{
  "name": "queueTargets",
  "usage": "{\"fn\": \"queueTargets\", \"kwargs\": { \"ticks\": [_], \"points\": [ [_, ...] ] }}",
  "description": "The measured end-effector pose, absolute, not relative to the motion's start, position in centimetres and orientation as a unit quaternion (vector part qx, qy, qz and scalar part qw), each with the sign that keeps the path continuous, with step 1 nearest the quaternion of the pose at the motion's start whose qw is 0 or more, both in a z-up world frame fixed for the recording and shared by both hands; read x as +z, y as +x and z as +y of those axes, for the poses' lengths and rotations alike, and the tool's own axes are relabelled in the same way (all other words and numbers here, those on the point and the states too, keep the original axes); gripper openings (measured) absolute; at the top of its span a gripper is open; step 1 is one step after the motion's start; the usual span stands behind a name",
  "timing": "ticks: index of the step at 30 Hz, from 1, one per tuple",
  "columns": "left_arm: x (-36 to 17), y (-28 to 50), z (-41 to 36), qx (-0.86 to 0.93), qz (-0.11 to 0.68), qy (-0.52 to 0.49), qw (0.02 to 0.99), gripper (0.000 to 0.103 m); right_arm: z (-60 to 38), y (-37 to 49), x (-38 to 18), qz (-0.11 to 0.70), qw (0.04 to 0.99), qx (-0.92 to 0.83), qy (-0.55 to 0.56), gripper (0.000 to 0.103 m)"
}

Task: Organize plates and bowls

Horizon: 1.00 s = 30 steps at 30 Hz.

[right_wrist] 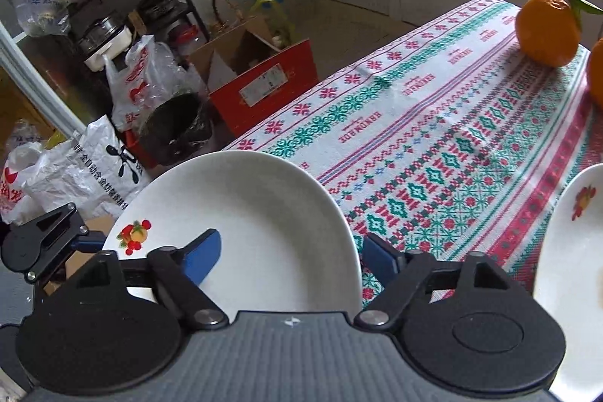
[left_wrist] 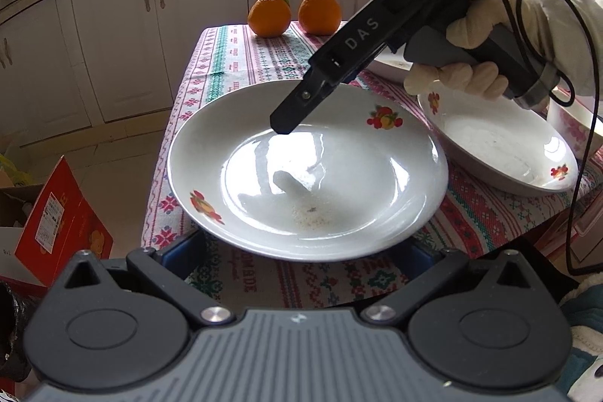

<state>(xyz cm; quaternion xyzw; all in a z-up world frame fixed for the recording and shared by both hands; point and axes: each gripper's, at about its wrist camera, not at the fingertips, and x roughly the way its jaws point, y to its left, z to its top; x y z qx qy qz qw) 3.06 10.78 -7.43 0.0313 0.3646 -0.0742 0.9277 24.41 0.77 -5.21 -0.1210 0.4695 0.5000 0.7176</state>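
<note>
Left wrist view showed the left gripper point(left_wrist: 301, 253) spread wide beneath the near rim of the plate point(left_wrist: 307, 172), unclamped, at the table's point(left_wrist: 241, 63) near-left corner. The right gripper point(right_wrist: 290, 257) straddled its far rim, also spread. Unpinched, the glossy plate could likely slide off the edge.

2 oranges point(left_wrist: 294, 12) on patterned tablecloth point(right_wrist: 433, 153)

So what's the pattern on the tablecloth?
White tablecloth with red and green cross-stitch-style bands; clearest in the right wrist view.
</note>
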Motion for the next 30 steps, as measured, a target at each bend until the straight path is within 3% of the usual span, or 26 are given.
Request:
{"fn": "queueTargets", "kwargs": {
  "ticks": [3,30],
  "points": [
    [-7.4,3.1,10.9,-0.081,0.364,0.035,0.927,0.103,0.9,24.7,-5.1,0.474,0.707,0.513,-0.113,0.079],
    [-6.5,6.8,12.5,-0.121,0.358,0.063,0.924,0.102,0.7,28.0,-4.5,0.474,0.720,0.497,-0.098,0.080]
  ]
}}
